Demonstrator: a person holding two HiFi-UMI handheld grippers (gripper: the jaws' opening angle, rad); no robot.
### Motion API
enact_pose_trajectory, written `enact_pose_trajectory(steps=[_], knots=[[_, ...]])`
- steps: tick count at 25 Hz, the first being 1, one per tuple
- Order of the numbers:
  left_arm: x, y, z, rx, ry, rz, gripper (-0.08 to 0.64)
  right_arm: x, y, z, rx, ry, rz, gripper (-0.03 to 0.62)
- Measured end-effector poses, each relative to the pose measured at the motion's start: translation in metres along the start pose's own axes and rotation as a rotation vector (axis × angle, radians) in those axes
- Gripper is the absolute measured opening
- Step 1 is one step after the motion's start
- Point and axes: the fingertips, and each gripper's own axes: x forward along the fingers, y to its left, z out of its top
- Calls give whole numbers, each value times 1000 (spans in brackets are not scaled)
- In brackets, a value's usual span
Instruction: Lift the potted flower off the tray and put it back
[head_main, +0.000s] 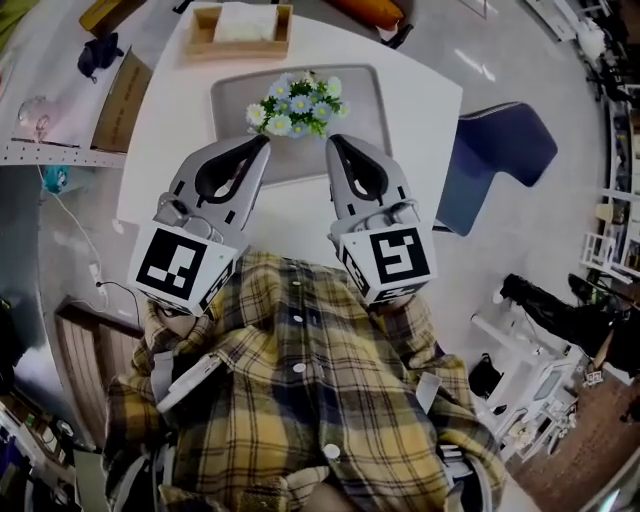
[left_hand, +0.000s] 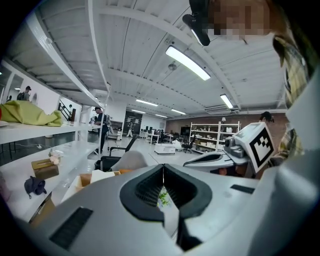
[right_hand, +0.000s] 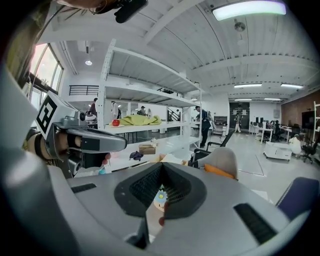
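The potted flower (head_main: 298, 103), white and pale-blue blooms over green leaves, stands on the grey tray (head_main: 360, 120) at the far side of the white table. My left gripper (head_main: 262, 143) hovers just short of the flower's near left side, jaws shut and empty. My right gripper (head_main: 334, 143) mirrors it at the near right, also shut with nothing held. In the left gripper view the shut jaws (left_hand: 163, 168) leave a slit where green leaves (left_hand: 163, 198) show. A pale-blue bloom (right_hand: 160, 195) shows through the slit below the shut jaws (right_hand: 161, 168) in the right gripper view.
A wooden tissue box (head_main: 240, 32) sits at the table's far edge behind the tray. A blue chair (head_main: 500, 150) stands right of the table. A cardboard box (head_main: 122, 100) and a dark bundle (head_main: 98, 52) lie on the shelf to the left.
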Motion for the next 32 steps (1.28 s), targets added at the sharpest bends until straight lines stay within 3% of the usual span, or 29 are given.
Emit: enact_pose_trajectory(steps=[10, 16, 20, 24, 32], knots=[[18, 9, -17, -30, 41, -27, 9, 1, -24, -18, 29, 40, -34, -2], [15, 19, -39, -35, 76, -17, 12, 10, -20, -45, 25, 92, 9, 0], [15, 25, -54, -46, 106, -19, 60, 14, -24, -62, 25, 124, 26, 2], [17, 30, -72, -59, 137, -17, 102, 21, -29, -80, 48, 157, 48, 71], [34, 44, -112, -68, 211, -25, 191, 40, -34, -117, 62, 204, 95, 141]])
